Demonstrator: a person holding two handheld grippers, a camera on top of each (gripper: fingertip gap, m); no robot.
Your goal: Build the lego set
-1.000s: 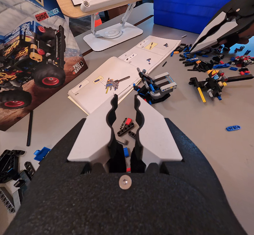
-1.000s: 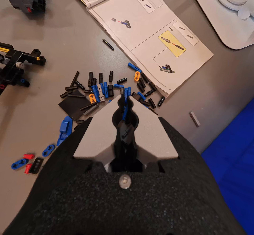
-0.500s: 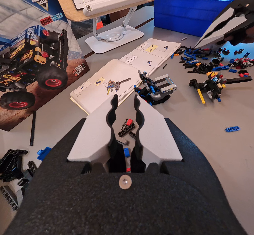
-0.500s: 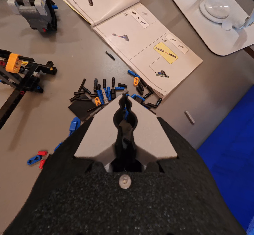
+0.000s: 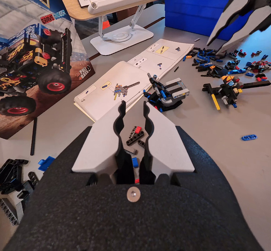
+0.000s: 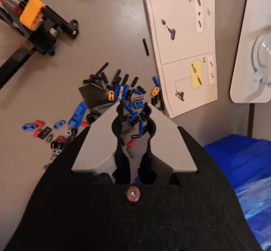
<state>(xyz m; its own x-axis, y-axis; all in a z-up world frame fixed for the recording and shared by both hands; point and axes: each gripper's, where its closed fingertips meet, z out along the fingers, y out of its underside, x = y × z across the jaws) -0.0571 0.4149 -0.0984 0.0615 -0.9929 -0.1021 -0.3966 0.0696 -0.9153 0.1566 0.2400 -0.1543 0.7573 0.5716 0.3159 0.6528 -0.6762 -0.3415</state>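
My right hand-held gripper [image 6: 133,104] hangs spread apart over the loose pin pile [image 6: 124,91] beside the instruction booklet [image 6: 183,45]; left hand-held gripper [image 5: 134,104] also apart, empty.

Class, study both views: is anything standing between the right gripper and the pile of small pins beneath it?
Nothing visible does. The right gripper hangs open directly over the pile of pins, with only air between; the instruction booklet lies off to one side.

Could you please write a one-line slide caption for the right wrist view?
Open right gripper poised over a scatter of small pins beside the open instruction booklet on the grey table.
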